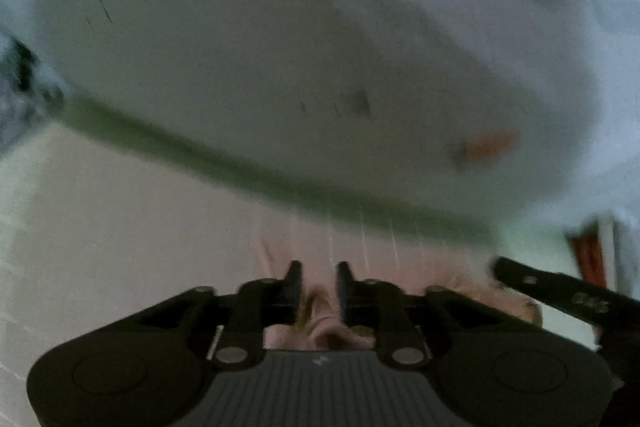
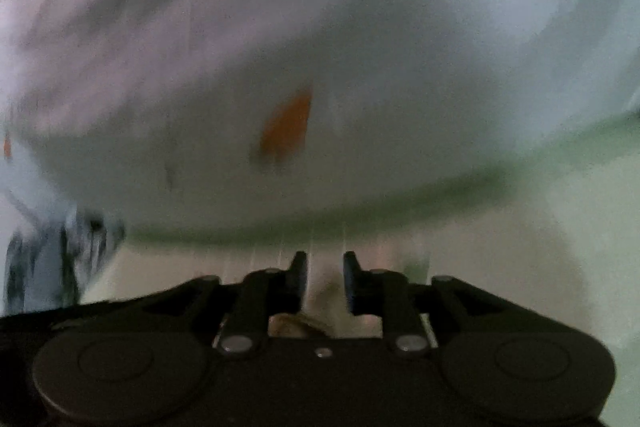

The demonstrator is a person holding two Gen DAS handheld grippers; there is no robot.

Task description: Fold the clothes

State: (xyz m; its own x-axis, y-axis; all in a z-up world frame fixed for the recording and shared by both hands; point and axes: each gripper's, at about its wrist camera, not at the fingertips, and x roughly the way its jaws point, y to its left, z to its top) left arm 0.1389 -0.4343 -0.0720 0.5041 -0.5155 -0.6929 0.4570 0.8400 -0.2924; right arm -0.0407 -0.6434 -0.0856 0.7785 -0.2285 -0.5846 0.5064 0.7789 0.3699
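Pink garment (image 1: 320, 327) sits bunched between your left gripper (image 1: 318, 281) jaws, which stand parted, not pinching. Right gripper (image 2: 325, 277) is also parted over pale cloth. Both views are blurred: clamp now and you risk snagging extra layers.

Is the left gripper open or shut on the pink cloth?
Open. The left gripper shows a clear gap between its fingers; the pink cloth lies bunched in that gap, but the fingers do not press it.

two grippers (image 1: 318, 277), one pink garment (image 1: 384, 267).
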